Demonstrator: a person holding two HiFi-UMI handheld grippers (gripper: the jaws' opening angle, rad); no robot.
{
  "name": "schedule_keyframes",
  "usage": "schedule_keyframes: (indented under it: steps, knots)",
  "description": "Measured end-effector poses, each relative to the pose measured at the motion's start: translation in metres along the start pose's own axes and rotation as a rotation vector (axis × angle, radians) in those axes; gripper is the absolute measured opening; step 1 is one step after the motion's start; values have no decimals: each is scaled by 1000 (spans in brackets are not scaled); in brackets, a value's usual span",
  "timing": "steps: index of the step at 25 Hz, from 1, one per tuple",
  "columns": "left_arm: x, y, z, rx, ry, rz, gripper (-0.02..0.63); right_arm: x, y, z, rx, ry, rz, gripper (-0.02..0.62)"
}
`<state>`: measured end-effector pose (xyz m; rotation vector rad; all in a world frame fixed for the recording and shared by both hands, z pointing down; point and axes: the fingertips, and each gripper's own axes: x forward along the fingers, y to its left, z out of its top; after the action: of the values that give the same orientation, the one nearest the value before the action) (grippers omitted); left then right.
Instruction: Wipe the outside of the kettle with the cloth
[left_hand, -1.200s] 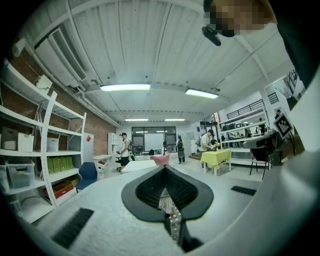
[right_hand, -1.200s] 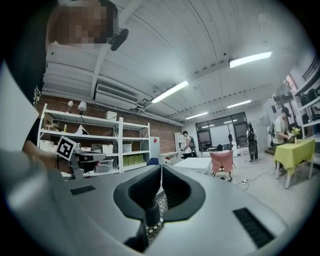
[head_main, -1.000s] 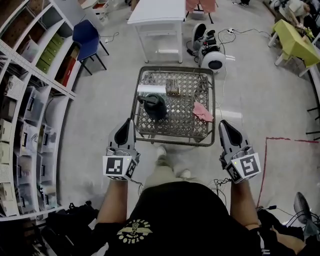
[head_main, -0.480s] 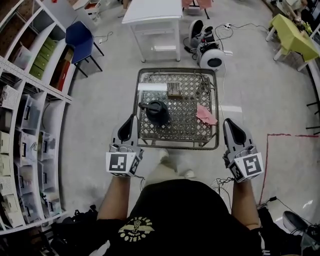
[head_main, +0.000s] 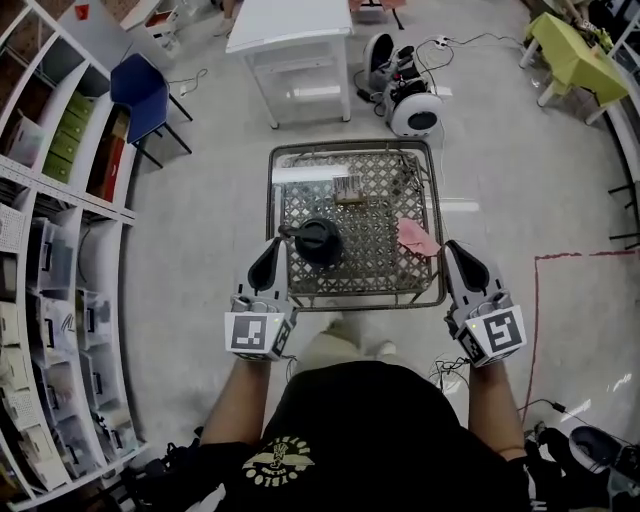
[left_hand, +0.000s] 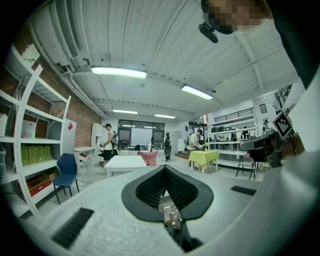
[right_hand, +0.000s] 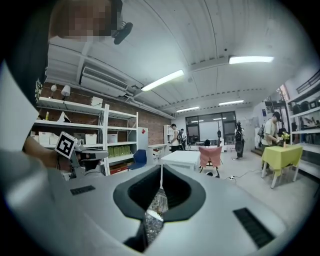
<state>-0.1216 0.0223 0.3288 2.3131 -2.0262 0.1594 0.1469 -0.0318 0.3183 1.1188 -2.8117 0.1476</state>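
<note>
Seen from above, a person in a dark shirt stands at the near edge of a low woven table (head_main: 354, 149) with a metal frame, holding a gripper in each hand. A dark kettle (head_main: 320, 240) stands upright on the table, left of its middle and towards the near edge. A pink cloth (head_main: 417, 238) lies crumpled at the table's right edge, well apart from the kettle. A small boxy item (head_main: 347, 187) sits towards the table's far side; what it is cannot be told.

The left gripper (head_main: 273, 249) shows at the table's near left corner, its tip close to the kettle but not touching it. Its jaws are together at the tips with nothing between them. The right gripper (head_main: 451, 250) shows at the table's near right corner, near the cloth but apart from it. Its jaws are also pressed together and hold nothing.

Beyond the table's far side stand a white desk (head_main: 290, 25) and a round white appliance (head_main: 415, 113). Shelves (head_main: 50, 250) run along the table's left
</note>
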Motion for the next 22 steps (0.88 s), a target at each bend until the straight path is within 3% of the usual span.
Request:
schedule_keyframes:
  steps: [13, 16, 22]
  knots:
    - [72, 19, -33, -16, 61, -165, -5, 54, -3, -2, -9, 71, -90, 13]
    - [89, 27, -42, -31, 108, -185, -3, 67, -4, -2, -13, 79, -119, 14]
    - [115, 19, -79, -38, 146, -305, -5, 86, 5, -14, 36, 84, -150, 14]
